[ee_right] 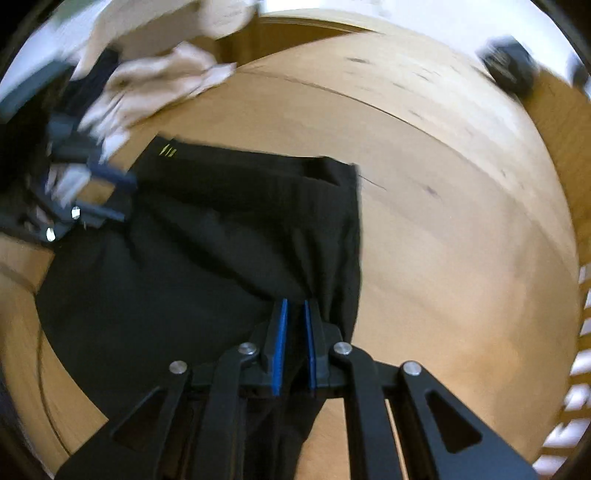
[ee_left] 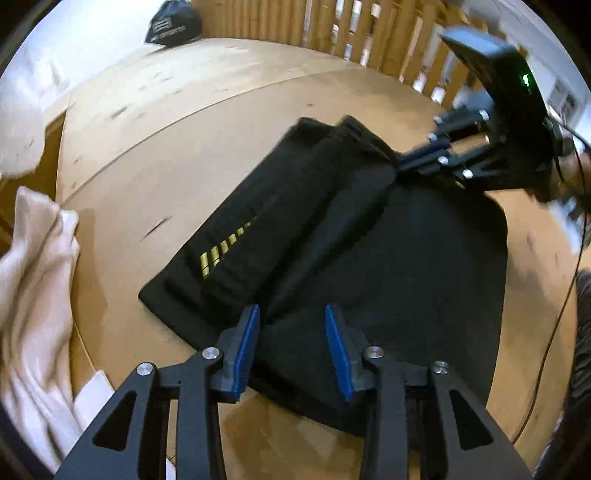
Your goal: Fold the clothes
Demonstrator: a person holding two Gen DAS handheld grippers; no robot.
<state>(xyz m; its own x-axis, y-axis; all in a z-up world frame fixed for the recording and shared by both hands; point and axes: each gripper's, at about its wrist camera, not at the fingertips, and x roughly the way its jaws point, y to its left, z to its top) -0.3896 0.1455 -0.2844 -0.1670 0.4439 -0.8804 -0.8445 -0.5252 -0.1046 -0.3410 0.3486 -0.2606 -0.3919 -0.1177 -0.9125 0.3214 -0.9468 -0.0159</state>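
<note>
A black garment (ee_left: 388, 258) with a yellow striped mark (ee_left: 218, 254) lies partly folded on the wooden table (ee_left: 184, 147). My left gripper (ee_left: 291, 350) is open, its blue pads just above the garment's near edge with nothing between them. My right gripper (ee_right: 294, 343) is shut on a bunched edge of the black garment (ee_right: 207, 236) and lifts it slightly. In the left wrist view the right gripper (ee_left: 399, 164) pinches the far side of the cloth. In the right wrist view the left gripper (ee_right: 107, 195) sits at the garment's left edge.
A pile of pale beige clothes (ee_left: 33, 288) lies at the table's left edge, also in the right wrist view (ee_right: 155, 92). A black bag (ee_left: 173, 26) sits at the far end. A wooden slat railing (ee_left: 369, 33) stands behind the table.
</note>
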